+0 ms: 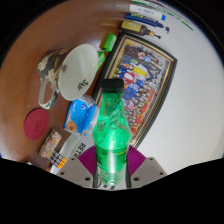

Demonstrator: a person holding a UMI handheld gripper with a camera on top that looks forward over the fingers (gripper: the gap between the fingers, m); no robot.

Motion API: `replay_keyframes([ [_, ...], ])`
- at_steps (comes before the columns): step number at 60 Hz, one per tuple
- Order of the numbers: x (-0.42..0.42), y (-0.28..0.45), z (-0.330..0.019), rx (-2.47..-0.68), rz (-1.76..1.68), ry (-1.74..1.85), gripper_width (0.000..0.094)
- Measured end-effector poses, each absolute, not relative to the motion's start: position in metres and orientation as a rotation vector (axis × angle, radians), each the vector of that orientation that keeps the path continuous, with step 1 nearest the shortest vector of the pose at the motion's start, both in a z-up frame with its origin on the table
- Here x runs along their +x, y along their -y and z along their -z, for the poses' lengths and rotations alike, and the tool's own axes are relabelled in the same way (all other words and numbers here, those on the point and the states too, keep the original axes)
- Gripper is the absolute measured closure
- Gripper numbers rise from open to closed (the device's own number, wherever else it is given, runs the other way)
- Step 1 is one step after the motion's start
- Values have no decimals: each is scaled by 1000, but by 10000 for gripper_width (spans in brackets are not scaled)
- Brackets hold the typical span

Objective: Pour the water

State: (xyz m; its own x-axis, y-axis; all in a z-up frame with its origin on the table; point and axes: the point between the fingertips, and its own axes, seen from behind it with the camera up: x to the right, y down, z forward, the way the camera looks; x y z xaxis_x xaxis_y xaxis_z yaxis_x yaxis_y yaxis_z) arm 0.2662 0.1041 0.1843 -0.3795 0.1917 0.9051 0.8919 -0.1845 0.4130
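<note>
Gripper view, and the bottle (111, 130) pretty much fills the middle of it. It's a clear green plastic one, standing upright, with a dark cap on top and a narrow neck that widens into a rounded, shiny body. It glows bright green where light comes through. It sits right between the two fingers, and the magenta pads (92, 160) look pressed against its lower body on both sides, so the gripper (112, 168) is clamped on the bottle.

Everything else I'll place off the bottle. Just behind it to the right is a framed picture (140, 72) lying flat on the table (190, 110), full of small colourful figures. Behind the bottle to the left there's a white round container (76, 68) with a clear glass thing beside it. Right next to the bottle's left shoulder is a blue packet (78, 115). Further left sits a pink round lid (37, 124), and near the left finger a multicoloured cube (52, 148). Far behind are some pens or similar, too small to tell.
</note>
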Motion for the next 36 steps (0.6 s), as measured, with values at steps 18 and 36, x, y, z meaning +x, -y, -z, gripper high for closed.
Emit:
replay_keyframes([
  [18, 259, -83, -230, -1661, 1014, 896, 565],
  [36, 255, -70, -197, -1854, 343, 371, 565],
])
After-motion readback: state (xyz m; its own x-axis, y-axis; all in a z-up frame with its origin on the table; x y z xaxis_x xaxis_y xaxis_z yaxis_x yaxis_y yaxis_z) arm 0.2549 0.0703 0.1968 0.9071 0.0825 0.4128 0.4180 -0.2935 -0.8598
